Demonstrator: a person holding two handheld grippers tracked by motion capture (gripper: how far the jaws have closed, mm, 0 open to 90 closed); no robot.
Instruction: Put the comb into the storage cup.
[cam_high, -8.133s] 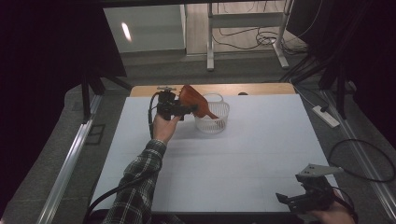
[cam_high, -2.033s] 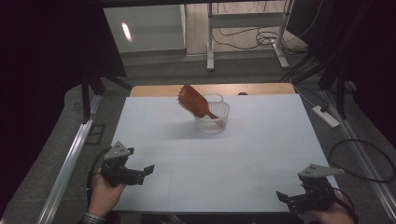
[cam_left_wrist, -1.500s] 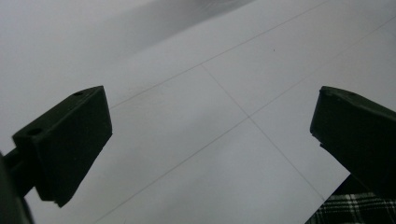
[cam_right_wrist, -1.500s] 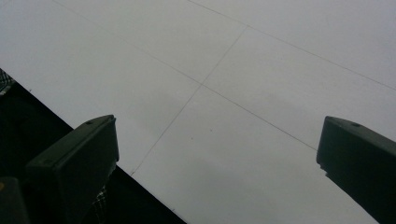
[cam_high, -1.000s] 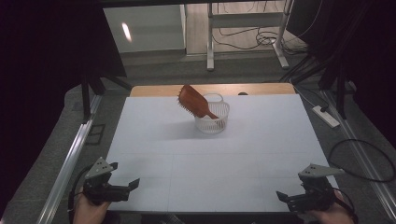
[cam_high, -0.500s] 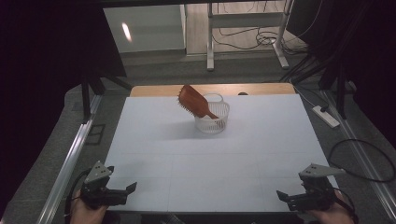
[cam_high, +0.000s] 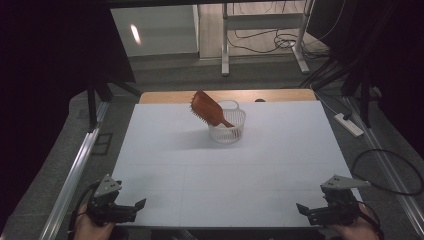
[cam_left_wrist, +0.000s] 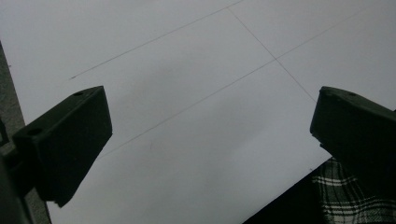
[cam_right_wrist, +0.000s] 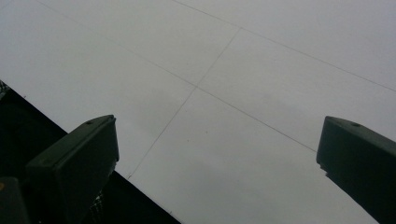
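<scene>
Both tools, left and right, gape empty; hairbrush leans in basket, head up-left.

The high view looks forward and down on the whole table. Each gripper view looks close down at the table's near edge, a strip shared with the high view.
</scene>
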